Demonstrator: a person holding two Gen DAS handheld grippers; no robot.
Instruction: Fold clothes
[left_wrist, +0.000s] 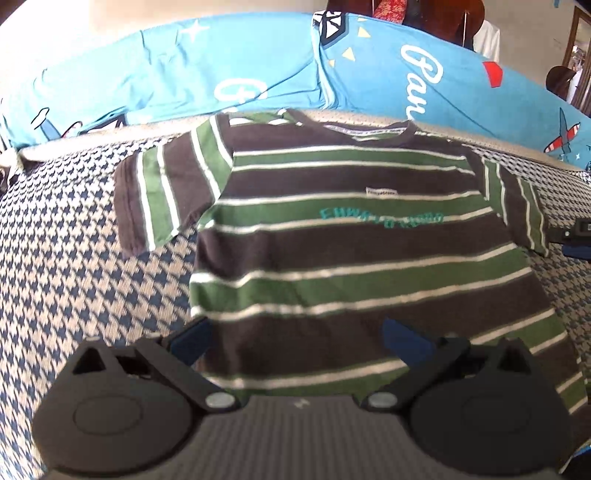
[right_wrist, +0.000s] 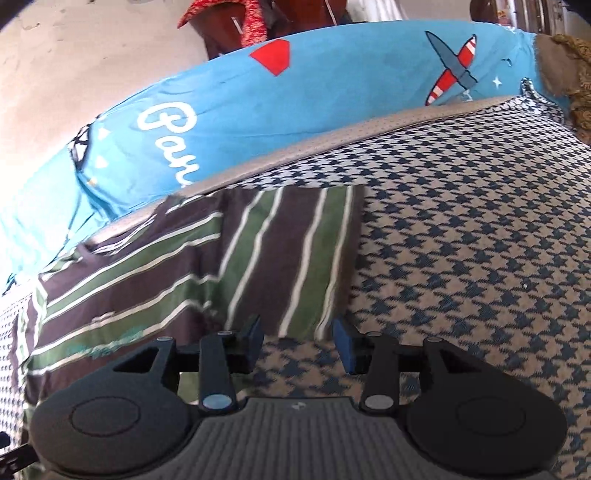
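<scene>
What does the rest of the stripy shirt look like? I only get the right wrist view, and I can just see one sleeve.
Observer: The shirt lies flat and spread out on the checked bed cover, with its neck toward the blue pillows.
Operator: Is the other sleeve folded in?
Observer: No, the other sleeve sticks out to the side, lying flat.
Operator: Where are the other tongs?
Observer: The left tongs are over the lower part of the shirt, open, gripping nothing.
</scene>
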